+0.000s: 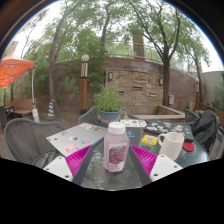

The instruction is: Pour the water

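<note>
A clear bottle (116, 147) with a white cap and a pink label stands upright on the glass table (100, 172). It is between my gripper's (115, 156) two fingers, whose magenta pads (81, 160) flank it left and right. A narrow gap shows on each side of the bottle, so the gripper is open around it. A white mug (171, 146) stands on the table to the right, just beyond the right finger.
A yellow item (149, 141) and small dark things lie behind the bottle, and a white sheet (72, 139) lies to the left. A metal mesh chair (25, 140) stands at the left, a dark bag (205, 128) at the right. Beyond are a potted plant (108, 100), a stone wall (140, 85) and a red umbrella (12, 70).
</note>
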The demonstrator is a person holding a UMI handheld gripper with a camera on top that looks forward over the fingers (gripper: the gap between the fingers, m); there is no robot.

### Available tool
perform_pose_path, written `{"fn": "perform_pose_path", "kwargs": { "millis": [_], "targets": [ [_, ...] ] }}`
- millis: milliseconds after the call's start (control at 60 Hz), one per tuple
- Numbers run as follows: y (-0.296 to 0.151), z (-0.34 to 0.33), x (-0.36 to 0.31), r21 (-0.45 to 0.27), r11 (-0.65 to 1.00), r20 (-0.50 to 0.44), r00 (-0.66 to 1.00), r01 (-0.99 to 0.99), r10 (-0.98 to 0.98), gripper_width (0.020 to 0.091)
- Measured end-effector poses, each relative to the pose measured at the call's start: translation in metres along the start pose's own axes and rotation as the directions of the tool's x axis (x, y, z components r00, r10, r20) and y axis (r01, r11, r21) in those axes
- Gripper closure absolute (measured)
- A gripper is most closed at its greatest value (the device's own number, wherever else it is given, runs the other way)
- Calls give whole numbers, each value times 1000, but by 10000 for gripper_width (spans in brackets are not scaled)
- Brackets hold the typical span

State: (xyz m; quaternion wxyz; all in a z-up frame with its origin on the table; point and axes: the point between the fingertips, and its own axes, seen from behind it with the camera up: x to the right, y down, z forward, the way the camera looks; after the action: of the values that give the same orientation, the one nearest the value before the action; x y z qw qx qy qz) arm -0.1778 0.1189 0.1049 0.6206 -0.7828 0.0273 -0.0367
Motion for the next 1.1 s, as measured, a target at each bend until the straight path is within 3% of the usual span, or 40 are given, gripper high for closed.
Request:
{"fn": "perform_pose_path", "kwargs": {
  "millis": [167, 200, 233, 250, 383, 583, 733, 817, 850, 917, 1033, 1100],
  "targets": [
    [4, 60, 14, 40, 998, -6, 999, -50, 51, 285],
    [1, 69, 13, 53, 996, 5, 998, -65, 65, 347],
    [2, 77, 9, 52, 996, 28, 997, -67, 66, 541],
    [5, 79, 5, 43, 997, 48, 997, -64, 62, 578],
    [0, 76, -4, 88, 996, 116, 993, 11, -21, 594],
    [1, 89, 1, -47, 996, 173, 982, -70, 77, 672],
    [-74, 87, 17, -31, 943, 237, 914, -332, 329, 694],
    [-99, 87, 52, -83, 755, 278, 712, -650, 644, 694],
    [-119, 84, 65, -109, 635, 260, 594, -765, 761, 696],
    [-116, 93, 105, -164, 325, 255, 278, -932, 926, 696],
    [-99, 86, 154, -218, -185, 183, -226, -958, 957, 696],
    [-79, 80, 159, -257, -373, 170, -421, -892, 891, 699]
  ]
}}
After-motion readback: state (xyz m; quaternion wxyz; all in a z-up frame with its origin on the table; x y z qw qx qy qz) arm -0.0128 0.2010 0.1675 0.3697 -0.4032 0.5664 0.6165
